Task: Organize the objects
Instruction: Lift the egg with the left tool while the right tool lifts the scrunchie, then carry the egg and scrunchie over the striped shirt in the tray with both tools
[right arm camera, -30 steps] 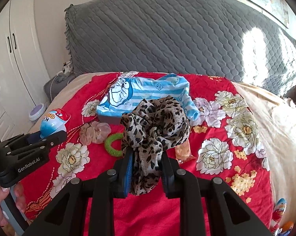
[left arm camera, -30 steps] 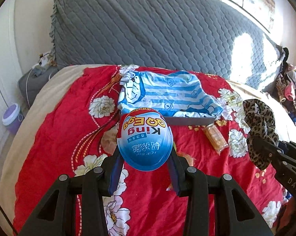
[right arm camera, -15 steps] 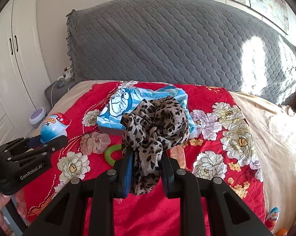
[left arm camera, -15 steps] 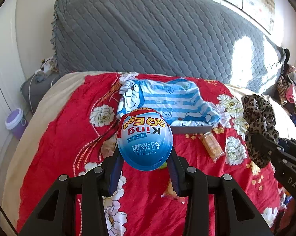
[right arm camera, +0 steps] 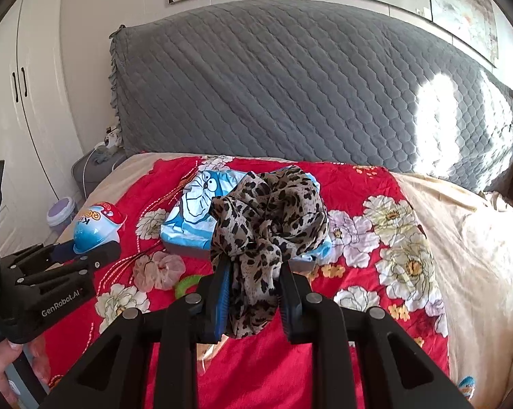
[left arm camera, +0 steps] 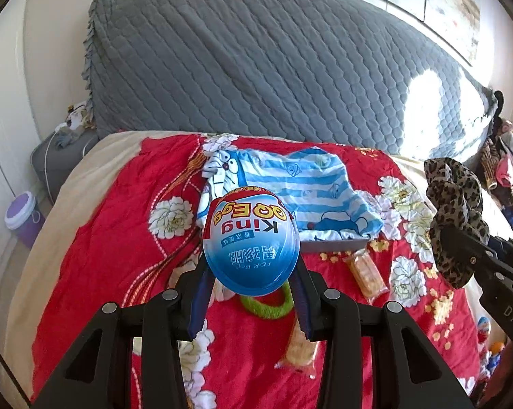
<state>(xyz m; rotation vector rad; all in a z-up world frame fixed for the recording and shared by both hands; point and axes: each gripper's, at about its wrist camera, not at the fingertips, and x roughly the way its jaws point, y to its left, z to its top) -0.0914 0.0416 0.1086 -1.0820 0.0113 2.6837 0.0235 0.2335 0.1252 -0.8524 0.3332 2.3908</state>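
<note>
My left gripper [left arm camera: 251,274] is shut on a blue and red "King Egg" toy egg [left arm camera: 250,238] and holds it above the red floral bedspread [left arm camera: 113,255]. The egg also shows in the right wrist view [right arm camera: 94,226]. My right gripper [right arm camera: 253,272] is shut on a leopard-print scrunchie [right arm camera: 268,218], held above the bed; it also shows in the left wrist view [left arm camera: 456,214]. On the bed lie a pink scrunchie [right arm camera: 159,269], a green ring [left arm camera: 265,305] and two snack packets [left arm camera: 365,272].
A blue striped Doraemon cloth [left arm camera: 290,191] covers a grey box [left arm camera: 335,245] mid-bed. A grey quilted headboard [left arm camera: 256,68] stands behind. A purple bin [left arm camera: 19,213] sits on the floor at the left. White wardrobe doors [right arm camera: 14,119] stand left. Clothes [left arm camera: 505,173] pile at the right.
Both grippers have risen and pulled back from the bed with their objects still held. The green ring and a second snack packet have come into the left wrist view.
</note>
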